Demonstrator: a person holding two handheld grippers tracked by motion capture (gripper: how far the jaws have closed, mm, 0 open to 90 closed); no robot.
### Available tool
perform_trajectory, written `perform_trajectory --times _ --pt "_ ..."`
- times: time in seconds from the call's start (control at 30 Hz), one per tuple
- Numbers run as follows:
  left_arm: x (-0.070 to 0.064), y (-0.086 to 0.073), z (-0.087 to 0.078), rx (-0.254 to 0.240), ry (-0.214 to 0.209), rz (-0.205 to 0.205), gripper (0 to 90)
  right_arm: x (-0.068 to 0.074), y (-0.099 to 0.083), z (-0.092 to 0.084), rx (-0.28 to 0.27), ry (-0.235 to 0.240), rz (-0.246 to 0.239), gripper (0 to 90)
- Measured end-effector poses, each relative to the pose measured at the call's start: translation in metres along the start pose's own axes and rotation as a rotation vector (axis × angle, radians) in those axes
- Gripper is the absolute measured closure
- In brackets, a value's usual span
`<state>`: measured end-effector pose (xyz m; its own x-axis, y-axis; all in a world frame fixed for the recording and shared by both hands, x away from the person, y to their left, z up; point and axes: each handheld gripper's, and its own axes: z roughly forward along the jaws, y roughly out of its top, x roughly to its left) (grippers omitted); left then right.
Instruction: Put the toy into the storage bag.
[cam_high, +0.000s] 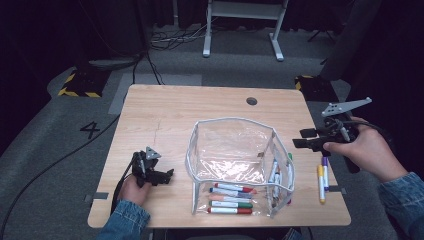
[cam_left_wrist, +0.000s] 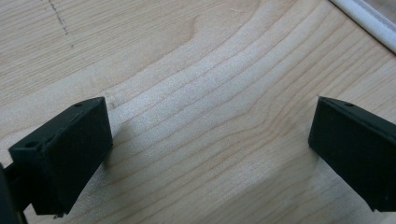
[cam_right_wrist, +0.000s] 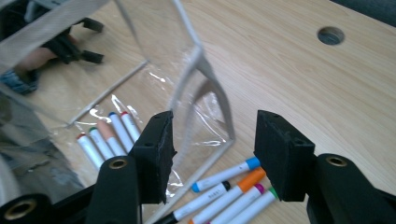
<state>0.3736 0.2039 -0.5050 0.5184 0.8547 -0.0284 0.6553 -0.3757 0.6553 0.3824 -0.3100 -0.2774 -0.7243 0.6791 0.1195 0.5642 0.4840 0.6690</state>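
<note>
Above table (cam_high: 165, 107), raised right gripper (cam_high: 305, 138)

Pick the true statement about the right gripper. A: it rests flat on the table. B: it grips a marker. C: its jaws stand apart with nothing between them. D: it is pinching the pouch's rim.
C: the right gripper has its jaws apart with no marker clamped, raised beside the clear pouch, whose rim lies beyond them.
</note>
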Motion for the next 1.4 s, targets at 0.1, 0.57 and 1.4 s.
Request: perform_trajectory --times 0.1,0.57,1.4 --pt "0.000 0.000 0.000 -0.001 0.000 0.000 0.0 -0.014 -0.018 0.012 0.008 -0.014 0.030 46.3" --pt "0.000 0.000 0.000 0.000 0.000 0.000 0.0 -0.046 -0.088 0.081 0.072 -0.119 0.117 48.6" --pt "0.000 0.000 0.000 0.000 0.000 0.000 0.0 -0.062 -0.138 0.128 0.205 -0.264 0.231 66.5"
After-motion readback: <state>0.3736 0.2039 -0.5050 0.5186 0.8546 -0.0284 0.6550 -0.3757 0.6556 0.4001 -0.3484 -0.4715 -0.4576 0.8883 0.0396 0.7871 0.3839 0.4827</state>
